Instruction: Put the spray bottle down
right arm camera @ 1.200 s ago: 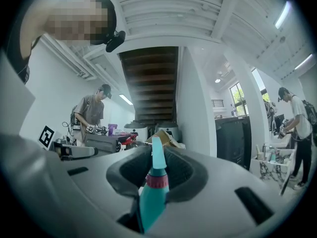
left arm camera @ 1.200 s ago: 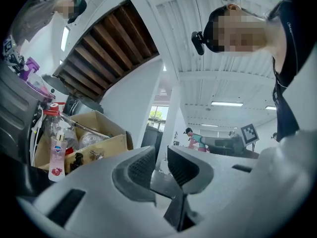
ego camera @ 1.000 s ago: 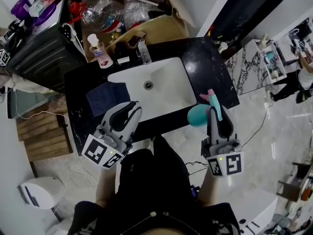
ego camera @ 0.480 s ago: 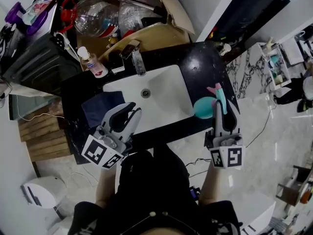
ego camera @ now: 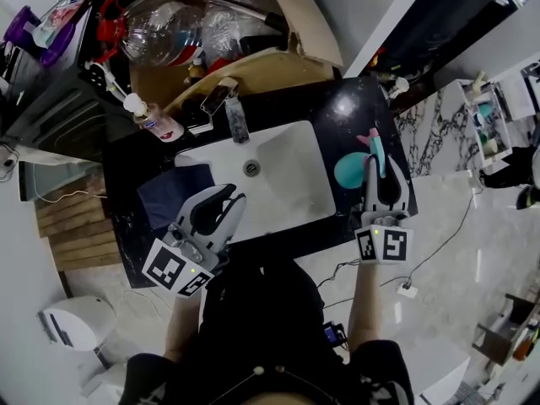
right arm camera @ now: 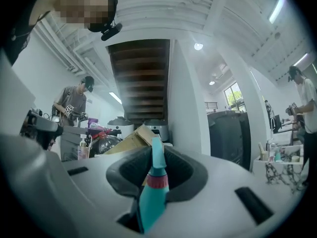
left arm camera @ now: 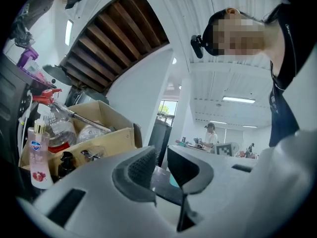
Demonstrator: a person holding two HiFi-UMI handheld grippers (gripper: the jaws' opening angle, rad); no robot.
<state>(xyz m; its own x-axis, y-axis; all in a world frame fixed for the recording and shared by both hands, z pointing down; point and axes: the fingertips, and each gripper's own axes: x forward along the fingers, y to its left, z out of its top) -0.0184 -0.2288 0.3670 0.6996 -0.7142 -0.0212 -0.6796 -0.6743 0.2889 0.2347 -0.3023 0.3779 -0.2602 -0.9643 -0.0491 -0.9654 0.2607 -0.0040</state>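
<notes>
A teal spray bottle (ego camera: 348, 170) with a pink trigger is held over the black counter (ego camera: 346, 108), just right of the white sink (ego camera: 283, 184). My right gripper (ego camera: 376, 164) is shut on its neck; in the right gripper view the teal neck and red collar (right arm camera: 152, 182) stand between the dark pads of that gripper (right arm camera: 152, 157). Whether the bottle's base touches the counter I cannot tell. My left gripper (ego camera: 226, 196) hovers at the sink's front left corner. In the left gripper view its jaws (left arm camera: 162, 170) stand a narrow gap apart with nothing between them.
A dark blue cloth (ego camera: 169, 197) lies left of the sink. A faucet (ego camera: 234, 112) and a pump soap bottle (ego camera: 148, 121) stand behind it. A cardboard box (ego camera: 253, 66) of plastic bottles sits beyond. People stand in the background (right arm camera: 74, 108).
My right gripper has carried the spray bottle from in front of the counter's edge to over the counter right of the sink. The left gripper has shifted a little towards the sink's front edge.
</notes>
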